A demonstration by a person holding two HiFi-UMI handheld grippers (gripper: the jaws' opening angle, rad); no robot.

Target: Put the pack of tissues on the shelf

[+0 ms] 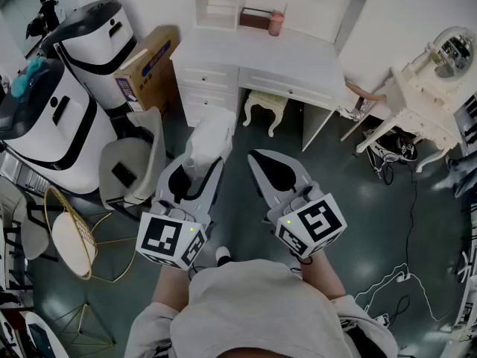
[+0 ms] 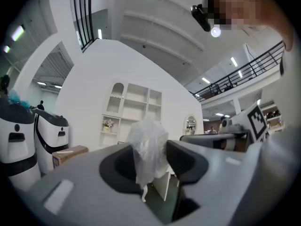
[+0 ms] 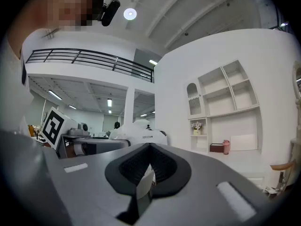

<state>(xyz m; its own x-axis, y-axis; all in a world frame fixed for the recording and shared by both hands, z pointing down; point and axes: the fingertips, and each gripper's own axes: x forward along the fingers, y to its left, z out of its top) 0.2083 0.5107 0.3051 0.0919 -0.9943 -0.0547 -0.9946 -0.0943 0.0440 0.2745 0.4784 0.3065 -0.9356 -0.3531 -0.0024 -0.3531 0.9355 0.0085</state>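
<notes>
The pack of tissues (image 1: pixel 209 135), white in crinkled clear wrap, sticks out forward from my left gripper (image 1: pixel 197 168), which is shut on its near end. In the left gripper view the pack (image 2: pixel 147 142) stands between the two dark pads of that gripper (image 2: pixel 149 163) and hides part of the white shelf unit (image 2: pixel 133 111) behind it. My right gripper (image 1: pixel 258 159) is held beside the left one, shut and empty; in its own view the right gripper (image 3: pixel 149 149) has its pads meeting. The shelf (image 1: pixel 217 4) rises at the back of a white desk (image 1: pixel 261 58) ahead.
A pink bottle (image 1: pixel 276 23) and a brown box (image 1: pixel 254 18) stand on the desk, with a stool (image 1: pixel 265 104) under it. To the left are two white machines (image 1: pixel 52 118), a cardboard box (image 1: pixel 146 66) and a gold wire chair (image 1: pixel 73 233). A white vanity (image 1: pixel 425 103) and floor cables (image 1: pixel 395 282) lie right.
</notes>
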